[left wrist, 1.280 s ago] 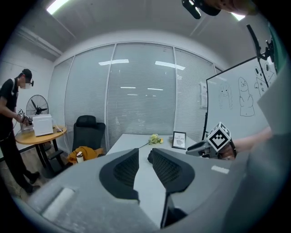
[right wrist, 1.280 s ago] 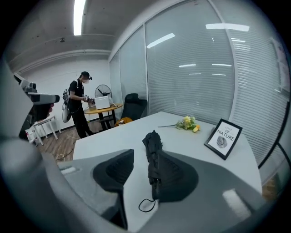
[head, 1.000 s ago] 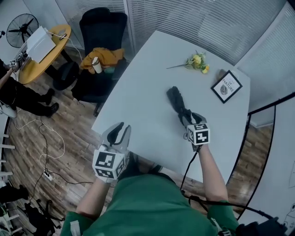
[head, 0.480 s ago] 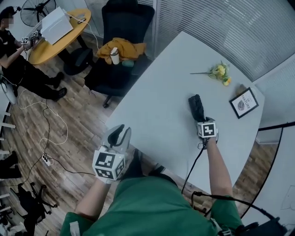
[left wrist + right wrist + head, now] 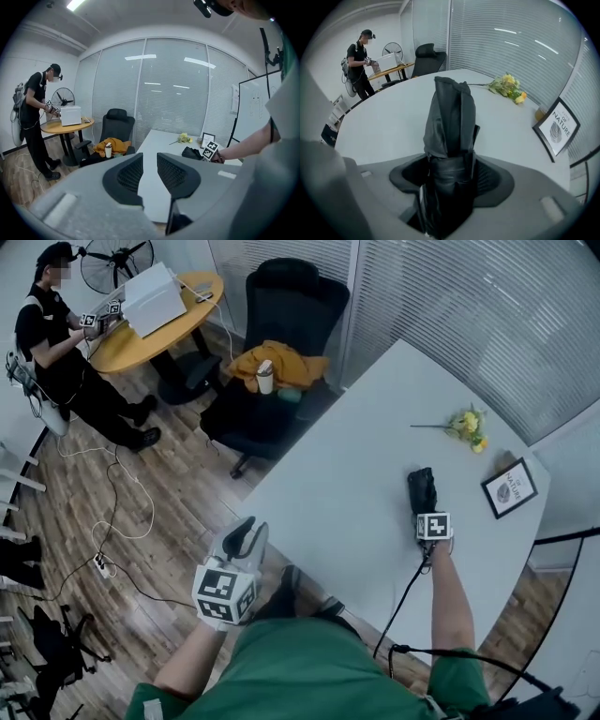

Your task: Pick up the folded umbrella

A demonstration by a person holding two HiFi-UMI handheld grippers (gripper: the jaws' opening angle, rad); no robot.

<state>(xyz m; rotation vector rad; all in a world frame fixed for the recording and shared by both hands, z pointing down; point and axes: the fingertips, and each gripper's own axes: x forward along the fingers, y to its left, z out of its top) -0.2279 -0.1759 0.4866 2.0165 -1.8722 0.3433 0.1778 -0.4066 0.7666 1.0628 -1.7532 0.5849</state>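
Note:
The folded black umbrella (image 5: 423, 489) lies on the white table (image 5: 337, 493), toward its right side. My right gripper (image 5: 427, 510) points steeply down over the umbrella's near end. In the right gripper view the umbrella (image 5: 450, 122) runs between the widely spread jaws of that gripper (image 5: 452, 174), with some pad showing bare beside it. My left gripper (image 5: 246, 532) hangs off the table's near-left edge, over the floor, with a narrow gap between its fingers and nothing in it. From the left gripper view (image 5: 150, 169) the umbrella (image 5: 190, 153) is far off to the right.
Yellow flowers (image 5: 467, 424) and a framed picture (image 5: 511, 487) lie beyond the umbrella. A black chair (image 5: 281, 343) with an orange cloth and a cup stands at the table's left. A person (image 5: 56, 334) stands by a round yellow table (image 5: 131, 334). Cables trail on the wood floor.
My right gripper has come down over the umbrella's near end, and the umbrella now lies between its jaws. The head view has swung, showing more of the room at left.

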